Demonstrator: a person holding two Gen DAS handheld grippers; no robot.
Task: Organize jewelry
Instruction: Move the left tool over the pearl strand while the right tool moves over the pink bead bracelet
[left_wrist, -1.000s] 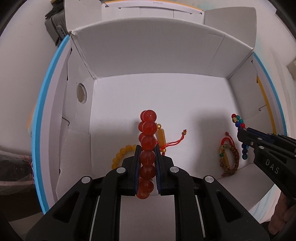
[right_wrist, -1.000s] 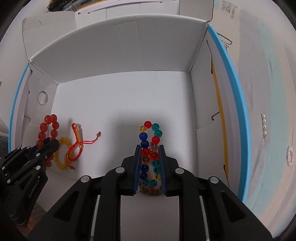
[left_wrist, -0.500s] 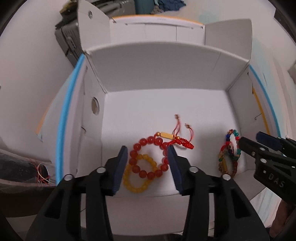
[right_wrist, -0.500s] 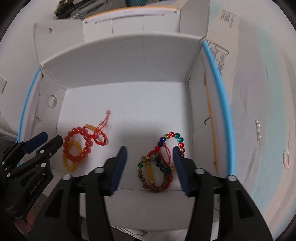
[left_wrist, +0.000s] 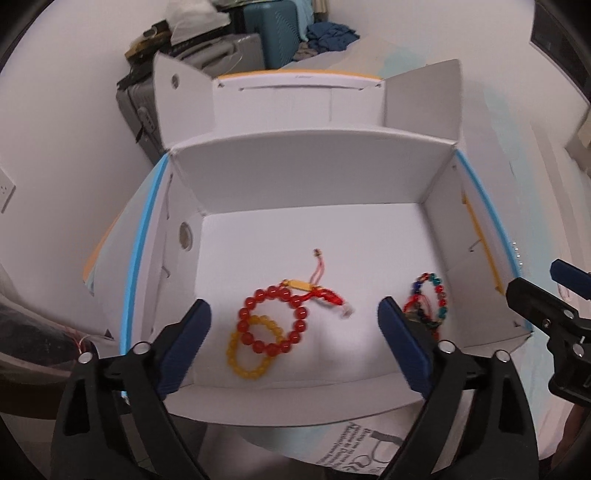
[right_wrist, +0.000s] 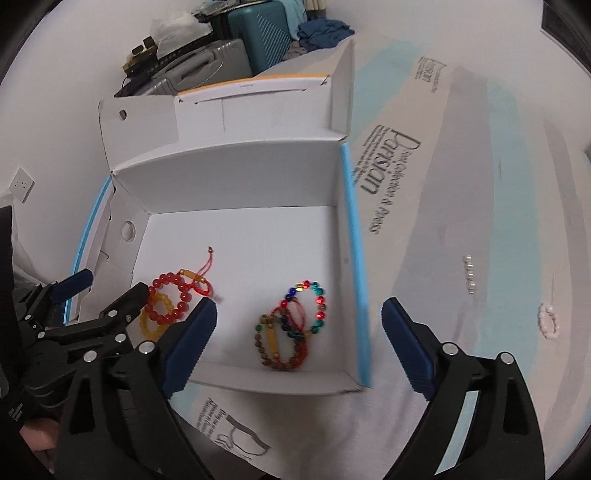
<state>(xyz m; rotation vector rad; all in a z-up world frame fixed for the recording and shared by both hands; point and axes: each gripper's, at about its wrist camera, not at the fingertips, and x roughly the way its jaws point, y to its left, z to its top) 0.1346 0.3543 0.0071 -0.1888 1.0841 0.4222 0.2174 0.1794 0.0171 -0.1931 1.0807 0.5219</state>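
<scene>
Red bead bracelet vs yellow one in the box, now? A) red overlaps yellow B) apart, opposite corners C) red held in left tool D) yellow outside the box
A: the red bead bracelet lies partly over the yellow bead bracelet on the floor of the white box; the left tool is open and empty.
</scene>
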